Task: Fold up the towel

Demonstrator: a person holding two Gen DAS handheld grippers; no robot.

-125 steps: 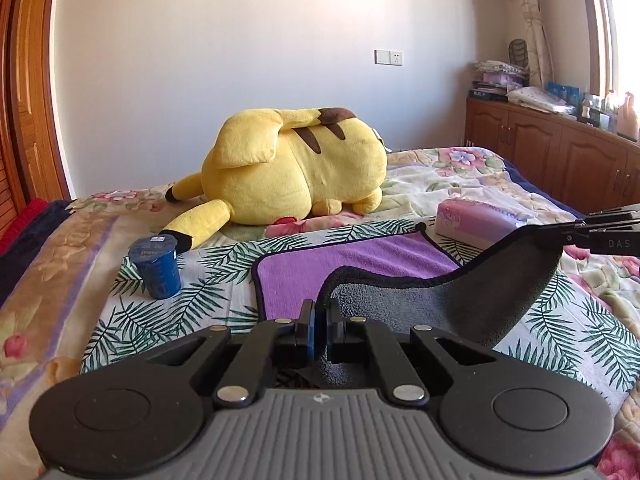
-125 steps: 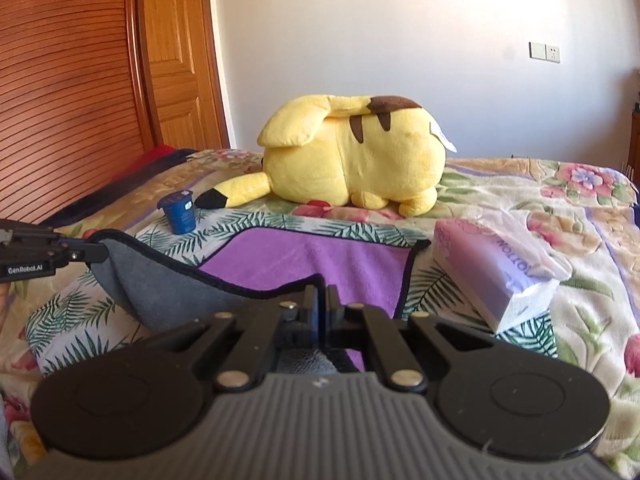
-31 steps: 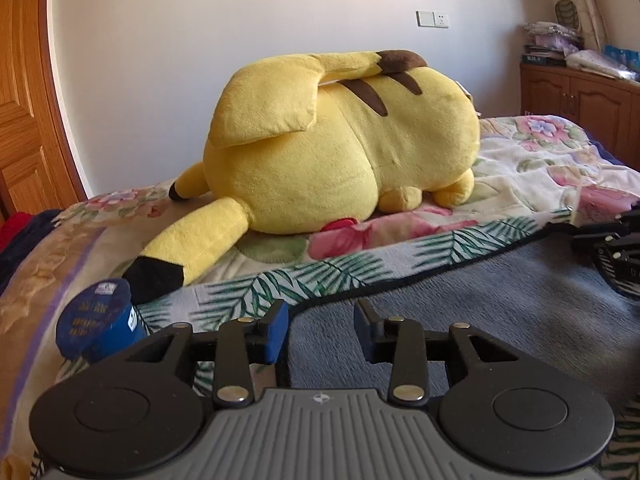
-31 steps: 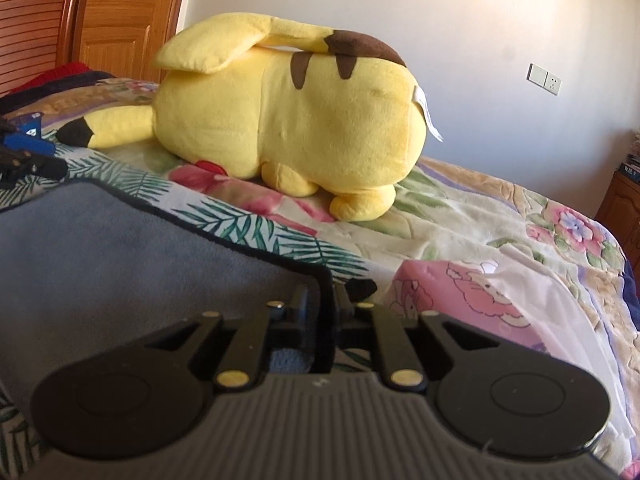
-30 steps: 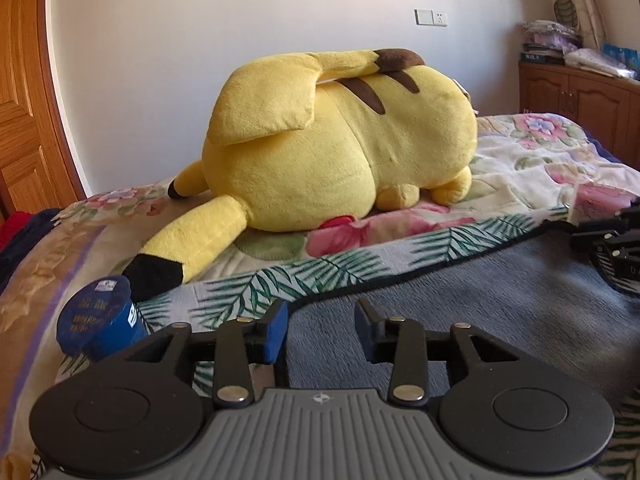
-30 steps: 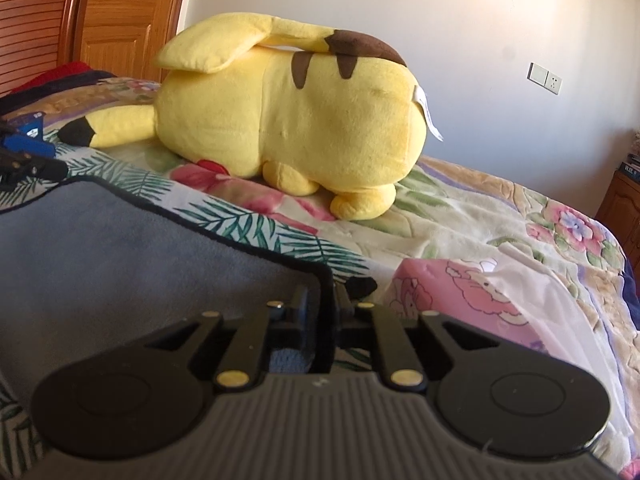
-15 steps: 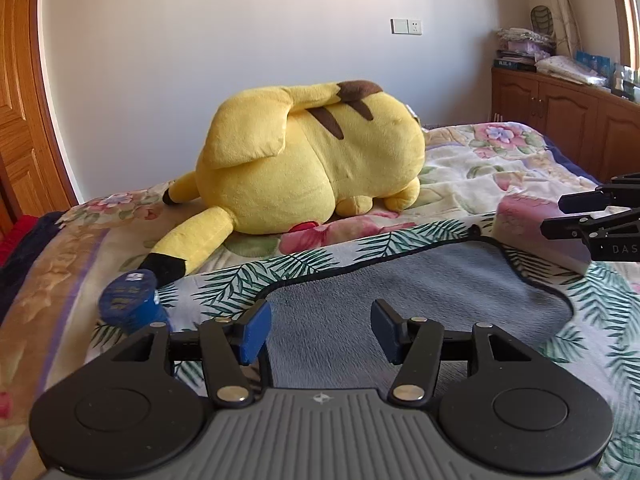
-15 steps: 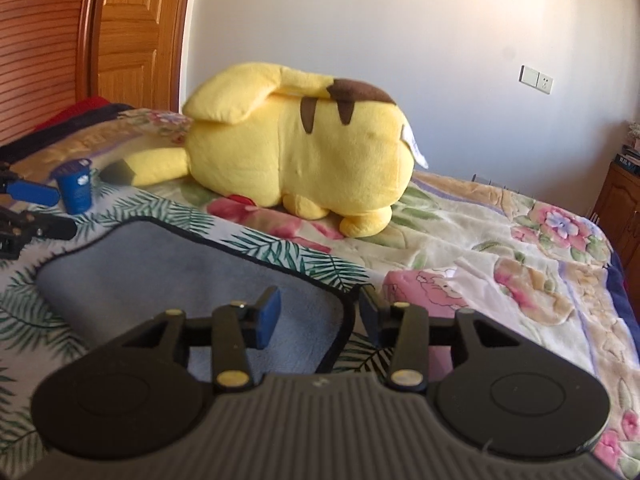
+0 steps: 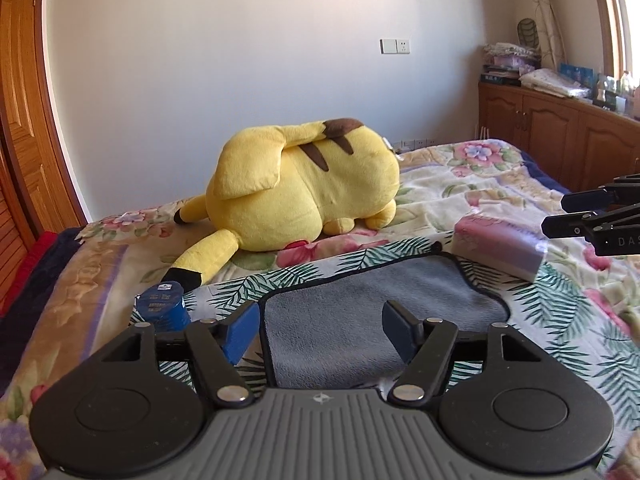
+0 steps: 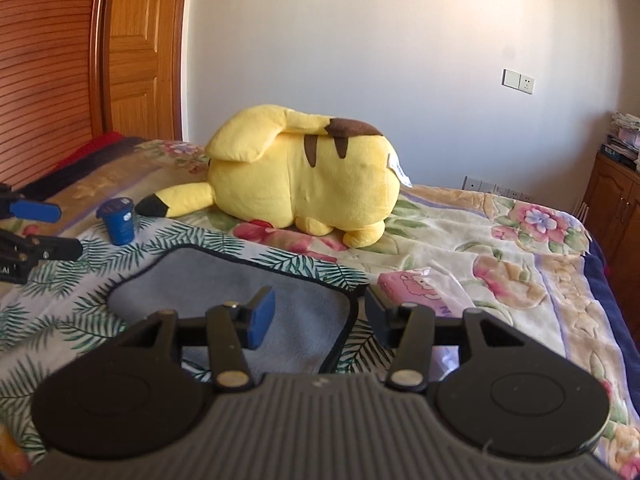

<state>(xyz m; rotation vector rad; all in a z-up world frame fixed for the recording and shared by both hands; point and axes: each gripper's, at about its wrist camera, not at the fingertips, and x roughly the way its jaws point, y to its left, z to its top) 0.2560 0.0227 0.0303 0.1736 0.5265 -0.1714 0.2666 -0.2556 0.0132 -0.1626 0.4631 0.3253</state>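
The towel [image 9: 372, 312] lies folded on the bed, grey side up with a black hem, and it also shows in the right wrist view [image 10: 240, 296]. My left gripper [image 9: 320, 330] is open and empty, raised above the towel's left part. My right gripper [image 10: 320, 314] is open and empty above the towel's right edge. The right gripper's fingers [image 9: 592, 216] show at the right of the left wrist view. The left gripper's fingers [image 10: 36, 232] show at the left of the right wrist view.
A big yellow plush toy [image 9: 304, 192] lies behind the towel. A small blue cup [image 9: 162, 306] stands left of the towel. A pink tissue pack [image 9: 500, 246] lies to its right. The bed has a floral cover [image 10: 500, 256]. Wooden cabinets [image 9: 560, 136] stand at the right.
Both grippers let go of the towel's corners after laying the fold, opened wide, and pulled back and up. The towel now rests flat with its grey side up.
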